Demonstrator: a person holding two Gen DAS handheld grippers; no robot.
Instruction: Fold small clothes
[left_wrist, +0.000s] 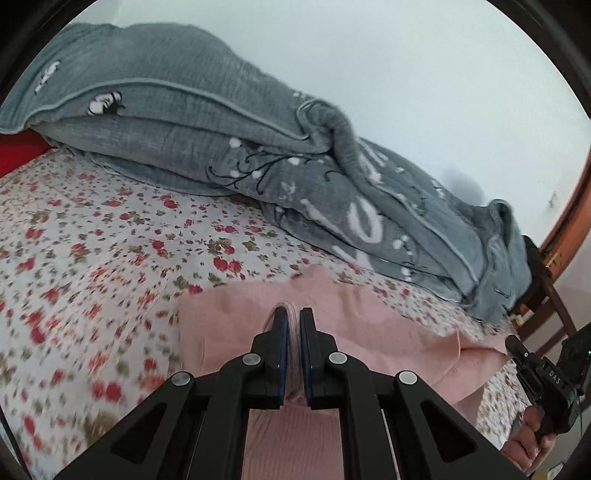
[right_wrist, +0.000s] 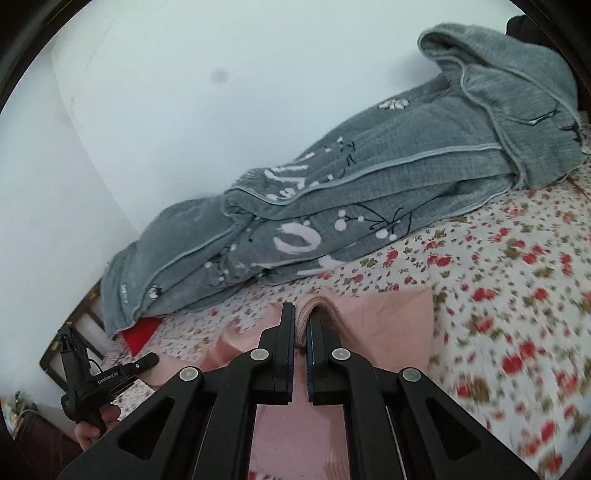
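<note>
**Pink garment pinched by both grippers on a floral bed**

Pink garment (left_wrist: 388, 325) spread on floral bedsheet (left_wrist: 92, 240), near rumpled grey blanket (left_wrist: 258, 147) along white wall (left_wrist: 443, 74). Left gripper (left_wrist: 293, 317) clamped on a bunched fold of pink cloth. Right gripper (right_wrist: 303, 314) likewise clamped on a pink fold. Surroundings motion-blurred.
</note>
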